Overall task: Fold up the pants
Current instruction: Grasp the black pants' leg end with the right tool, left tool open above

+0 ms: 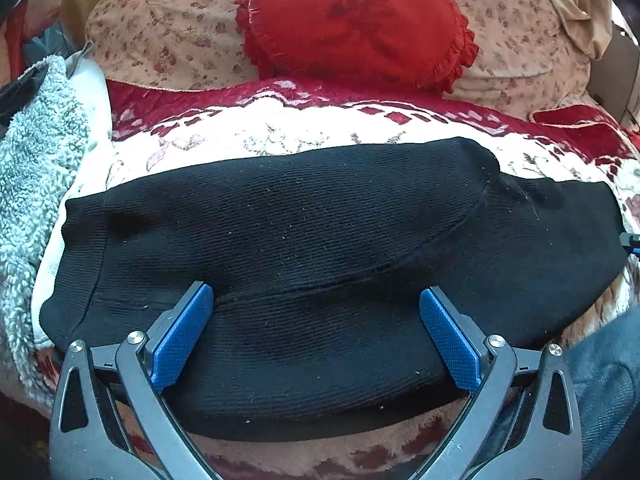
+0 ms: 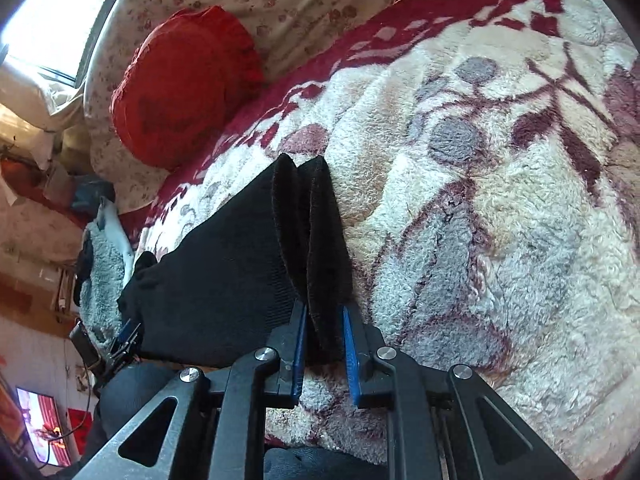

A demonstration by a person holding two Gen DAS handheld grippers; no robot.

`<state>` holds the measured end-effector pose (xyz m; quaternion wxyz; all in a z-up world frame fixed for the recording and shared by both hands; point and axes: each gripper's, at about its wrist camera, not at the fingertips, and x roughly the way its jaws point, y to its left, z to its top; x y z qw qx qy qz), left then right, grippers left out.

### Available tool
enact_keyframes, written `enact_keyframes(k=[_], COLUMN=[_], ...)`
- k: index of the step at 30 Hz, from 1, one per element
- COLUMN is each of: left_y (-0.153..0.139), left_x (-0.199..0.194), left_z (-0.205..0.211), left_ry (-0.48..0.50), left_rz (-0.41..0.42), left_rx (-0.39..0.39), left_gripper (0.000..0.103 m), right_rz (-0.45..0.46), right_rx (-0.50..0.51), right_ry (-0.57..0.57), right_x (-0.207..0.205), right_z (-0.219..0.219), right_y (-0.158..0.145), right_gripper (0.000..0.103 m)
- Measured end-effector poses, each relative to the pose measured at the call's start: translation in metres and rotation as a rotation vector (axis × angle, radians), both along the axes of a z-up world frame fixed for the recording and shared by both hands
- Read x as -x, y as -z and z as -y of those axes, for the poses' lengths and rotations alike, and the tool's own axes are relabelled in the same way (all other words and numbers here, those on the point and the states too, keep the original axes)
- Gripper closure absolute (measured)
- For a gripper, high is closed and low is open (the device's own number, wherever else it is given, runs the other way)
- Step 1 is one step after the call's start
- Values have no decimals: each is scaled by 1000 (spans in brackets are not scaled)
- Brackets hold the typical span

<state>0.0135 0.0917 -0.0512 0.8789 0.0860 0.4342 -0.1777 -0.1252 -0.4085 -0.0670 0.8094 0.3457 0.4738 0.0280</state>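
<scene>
Black knit pants (image 1: 280,224) lie folded lengthwise across a fluffy cream and maroon blanket (image 1: 280,128). My left gripper (image 1: 316,294) stands wide open over the near edge of the pants, a blue pad (image 1: 182,340) on each side, neither pressing on the cloth. In the right wrist view, my right gripper (image 2: 322,310) is shut on the cuff end of the pants (image 2: 316,240), with the doubled black hem rising between its pads. The left gripper (image 2: 126,336) shows small at the far end of the cloth.
A red heart-shaped cushion (image 1: 352,20) leans on floral pillows (image 1: 168,24) at the back. A grey fleece (image 1: 36,152) is bunched at the left. A person's jeans-clad leg (image 1: 608,380) is at the lower right. The patterned blanket (image 2: 500,200) spreads right of the cuffs.
</scene>
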Motion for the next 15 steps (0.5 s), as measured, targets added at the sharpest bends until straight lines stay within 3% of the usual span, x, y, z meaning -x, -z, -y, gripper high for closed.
enact_keyframes(k=[7,15], left_y=[0,0], left_x=[2,3], left_z=[1,0], left_ry=[-17,-18], left_rz=[4,3], left_rx=[-4,5], left_gripper=[0,0], right_rz=[-12,-35], right_rx=[-6,145], right_ry=[56,68], right_x=[7,7], right_z=[4,-13], right_y=[1,-16], right_gripper=[89,90])
